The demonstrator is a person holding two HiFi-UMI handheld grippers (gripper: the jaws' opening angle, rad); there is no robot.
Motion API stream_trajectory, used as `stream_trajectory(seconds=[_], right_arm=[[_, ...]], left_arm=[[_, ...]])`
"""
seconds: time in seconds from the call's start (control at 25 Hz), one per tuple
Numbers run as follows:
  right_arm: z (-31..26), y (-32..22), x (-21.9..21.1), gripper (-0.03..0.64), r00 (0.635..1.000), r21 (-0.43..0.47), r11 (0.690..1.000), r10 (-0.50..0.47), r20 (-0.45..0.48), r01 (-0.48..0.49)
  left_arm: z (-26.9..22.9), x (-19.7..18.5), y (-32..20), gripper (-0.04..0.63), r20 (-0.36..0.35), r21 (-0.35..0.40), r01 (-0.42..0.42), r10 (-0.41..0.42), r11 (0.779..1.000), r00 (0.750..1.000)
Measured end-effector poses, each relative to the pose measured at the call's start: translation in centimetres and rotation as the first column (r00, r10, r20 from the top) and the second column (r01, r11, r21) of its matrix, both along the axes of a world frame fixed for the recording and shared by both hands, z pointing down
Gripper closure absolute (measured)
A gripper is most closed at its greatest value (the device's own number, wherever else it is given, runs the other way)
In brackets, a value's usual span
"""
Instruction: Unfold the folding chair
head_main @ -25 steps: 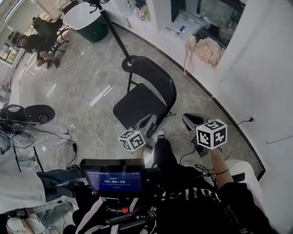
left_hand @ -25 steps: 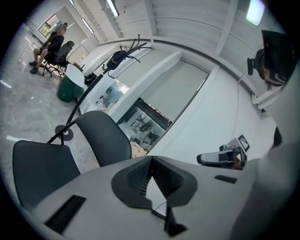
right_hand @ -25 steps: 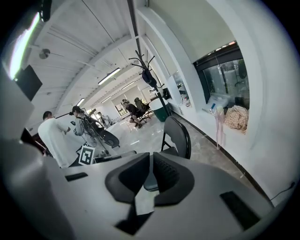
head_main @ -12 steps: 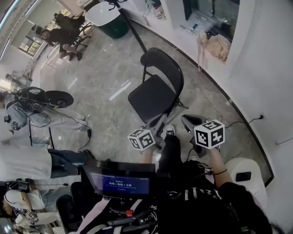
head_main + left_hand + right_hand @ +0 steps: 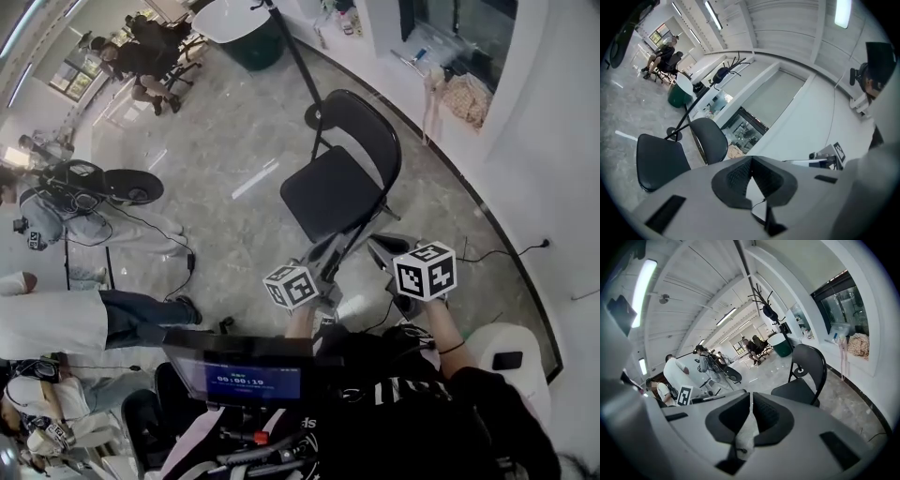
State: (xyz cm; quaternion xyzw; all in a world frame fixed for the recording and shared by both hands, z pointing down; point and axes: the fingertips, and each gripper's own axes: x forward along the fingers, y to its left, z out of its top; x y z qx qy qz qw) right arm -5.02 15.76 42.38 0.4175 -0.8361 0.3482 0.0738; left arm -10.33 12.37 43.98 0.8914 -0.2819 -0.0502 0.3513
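Observation:
The black folding chair point(image 5: 333, 192) stands unfolded on the grey floor, its seat flat and its backrest point(image 5: 367, 127) upright. In the head view my left gripper point(image 5: 323, 251) hovers just short of the seat's near edge, touching nothing. My right gripper point(image 5: 384, 247) hangs beside the chair's near right leg, also apart from it. The left gripper view has the chair point(image 5: 661, 159) at lower left, beyond my shut left gripper point(image 5: 750, 160). The right gripper view has the chair point(image 5: 801, 380) ahead to the right, past my right gripper point(image 5: 751, 394), whose pads almost meet around nothing.
A coat stand's round base point(image 5: 314, 117) sits right behind the chair. A green bin point(image 5: 253, 47) stands at the back, people and camera gear point(image 5: 84, 183) at left. A curved kerb point(image 5: 487, 216) and white wall run along the right. A screen point(image 5: 248, 380) is at my chest.
Both grippers have drawn back a little from the chair's seat and shifted right in the view. The chair itself stands as before, unfolded.

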Motion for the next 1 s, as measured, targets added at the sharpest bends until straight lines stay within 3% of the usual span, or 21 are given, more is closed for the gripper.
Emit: stream_trajectory(seconds=[0.16, 0.52, 0.72, 1.0], right_arm=[[-0.5, -2.4, -5.5, 0.584, 1.0, 0.001, 1.0, 0.019, 0.005, -0.019], [-0.1, -6.2, -17.6, 0.584, 0.993, -0.011, 0.993, 0.116, -0.026, -0.116], [0.7, -5.9, -21.1, 0.584, 0.985, -0.033, 0.986, 0.16, -0.068, -0.163], [1.8, -2.2, -23.1, 0.588, 0.979, -0.07, 0.983, 0.161, -0.127, -0.171]], left_arm=[[-1.4, -6.4, -1.6, 0.592, -0.055, 0.031, 0.041, -0.039, 0.999, 0.998], [-1.6, -19.2, -4.3, 0.592, 0.038, 0.028, -0.035, 0.034, 0.999, 0.999], [-0.2, -22.5, -3.9, 0.592, 0.094, 0.015, -0.123, 0.121, 0.992, 0.988], [1.4, -23.5, -1.3, 0.592, 0.064, -0.045, -0.153, 0.156, 0.987, 0.986]])
